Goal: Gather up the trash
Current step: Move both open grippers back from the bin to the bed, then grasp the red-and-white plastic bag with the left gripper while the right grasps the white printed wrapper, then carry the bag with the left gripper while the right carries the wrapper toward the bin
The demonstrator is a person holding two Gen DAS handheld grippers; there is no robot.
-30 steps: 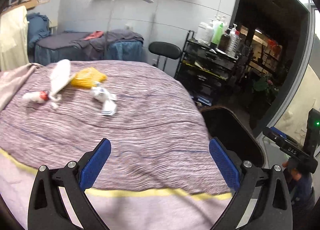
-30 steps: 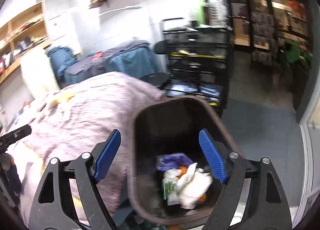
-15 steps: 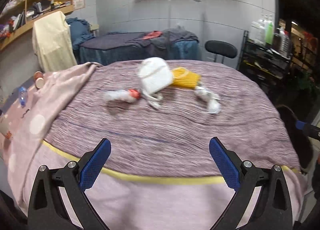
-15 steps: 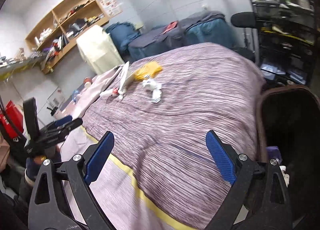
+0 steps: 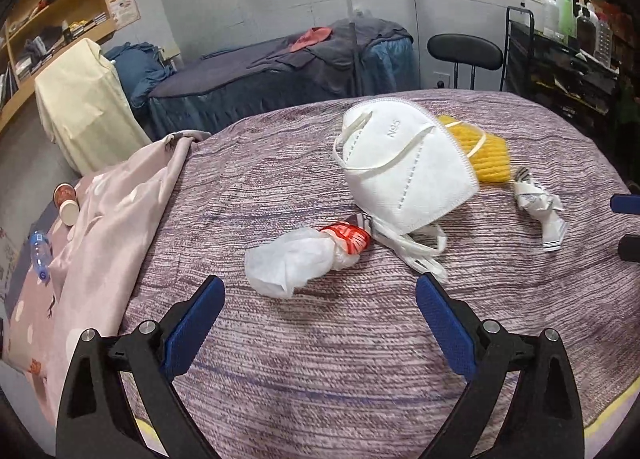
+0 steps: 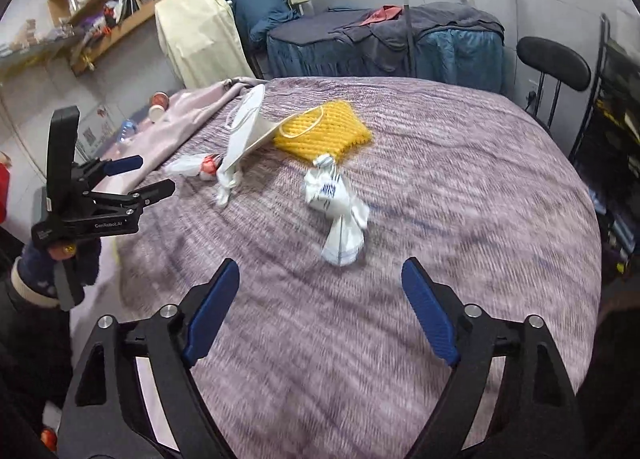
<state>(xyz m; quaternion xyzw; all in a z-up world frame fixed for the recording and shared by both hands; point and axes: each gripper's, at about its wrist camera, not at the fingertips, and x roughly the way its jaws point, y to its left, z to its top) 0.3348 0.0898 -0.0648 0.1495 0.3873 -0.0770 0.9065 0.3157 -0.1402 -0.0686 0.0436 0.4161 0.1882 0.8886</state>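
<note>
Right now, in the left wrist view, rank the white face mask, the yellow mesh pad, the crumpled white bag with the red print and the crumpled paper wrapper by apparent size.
1. white face mask, clearly largest.
2. crumpled white bag with the red print.
3. yellow mesh pad, but the mask hides part of it, so its place against the bag is unsure.
4. crumpled paper wrapper, smallest.

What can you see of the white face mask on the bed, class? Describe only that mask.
The white face mask is a folded N95 type, with "N95" printed near its top edge and stitched seams along its border. It looks like soft nonwoven fabric. White ear loops trail from it, bunched near the red-printed wrapper. It lies on the purple striped bedspread, partly covering the yellow foam net. No gripper touches it.
</note>
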